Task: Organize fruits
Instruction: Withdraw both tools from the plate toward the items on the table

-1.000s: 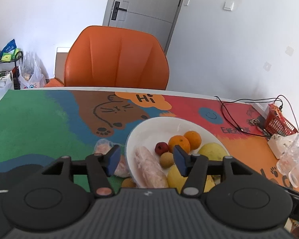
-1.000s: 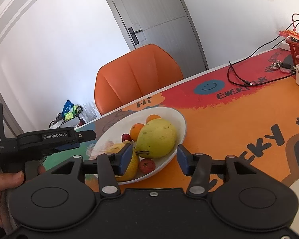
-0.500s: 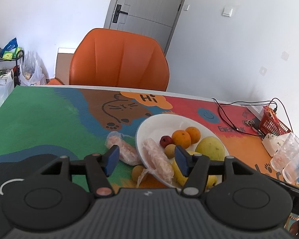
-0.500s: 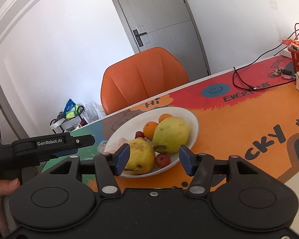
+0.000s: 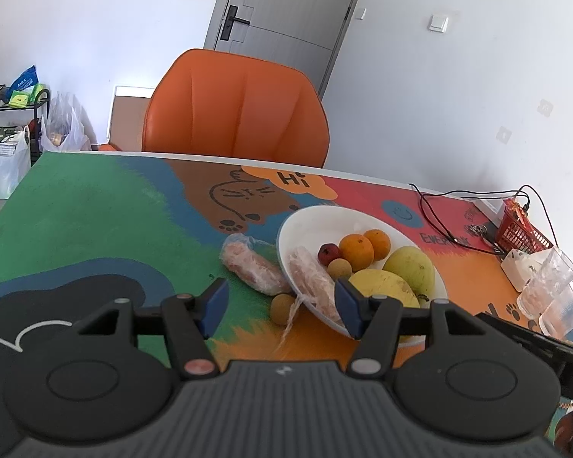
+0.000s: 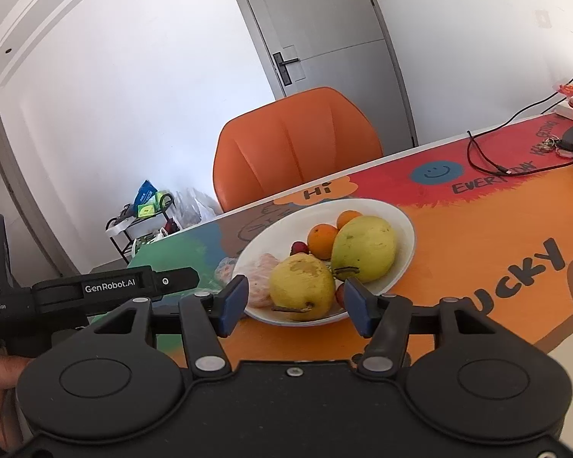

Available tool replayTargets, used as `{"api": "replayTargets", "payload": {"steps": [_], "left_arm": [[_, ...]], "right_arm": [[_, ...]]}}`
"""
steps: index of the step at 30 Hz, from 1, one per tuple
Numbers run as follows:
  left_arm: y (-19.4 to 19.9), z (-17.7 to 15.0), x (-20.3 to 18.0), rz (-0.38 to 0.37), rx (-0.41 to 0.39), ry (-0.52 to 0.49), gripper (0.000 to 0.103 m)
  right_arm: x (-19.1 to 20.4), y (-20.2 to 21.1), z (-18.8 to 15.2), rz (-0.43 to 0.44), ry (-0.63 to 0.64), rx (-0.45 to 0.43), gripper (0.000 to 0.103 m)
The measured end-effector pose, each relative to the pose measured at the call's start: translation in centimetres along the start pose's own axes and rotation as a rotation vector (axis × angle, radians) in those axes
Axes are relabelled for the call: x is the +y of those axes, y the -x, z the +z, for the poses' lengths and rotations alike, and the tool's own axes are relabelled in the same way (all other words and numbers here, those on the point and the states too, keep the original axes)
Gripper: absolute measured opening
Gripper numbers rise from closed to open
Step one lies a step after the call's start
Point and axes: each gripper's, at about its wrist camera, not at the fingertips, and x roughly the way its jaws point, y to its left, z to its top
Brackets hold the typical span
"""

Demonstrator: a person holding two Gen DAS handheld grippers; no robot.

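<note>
Both grippers, left [image 5: 280, 307] and right [image 6: 294, 307], are farther back from the plate [image 5: 305, 215]; a longan [image 5: 282, 304] now shows beside it

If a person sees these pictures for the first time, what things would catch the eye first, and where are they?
The white plate heaped with fruit stands out in the middle of the colourful cartoon table mat, with two oranges and a big yellow-green mango on it. Behind the table, the bright orange chair fills the centre. Just left of the plate, a plastic-wrapped fruit and a small brown round fruit lie on the mat, ahead of the open left gripper.
</note>
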Motion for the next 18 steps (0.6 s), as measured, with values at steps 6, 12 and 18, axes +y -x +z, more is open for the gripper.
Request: {"api": "replayTargets", "payload": {"steps": [6,12,18], "left_arm": [[-0.5,-0.4,0.6,0.004,0.019,0.007,0.059],[-1.1,-1.1,0.8,0.010,0.035,0.006,0.059],[-2.3,-1.7,0.5,0.037,0.057,-0.028,0.059]], "right_arm": [[0.6,-0.2,-0.3,0.002,0.015,0.011,0.057],[0.9,-0.7,-0.6,0.005,0.024,0.027,0.057],[0.6,-1.2,-0.9,0.004,0.016,0.041,0.057]]}}
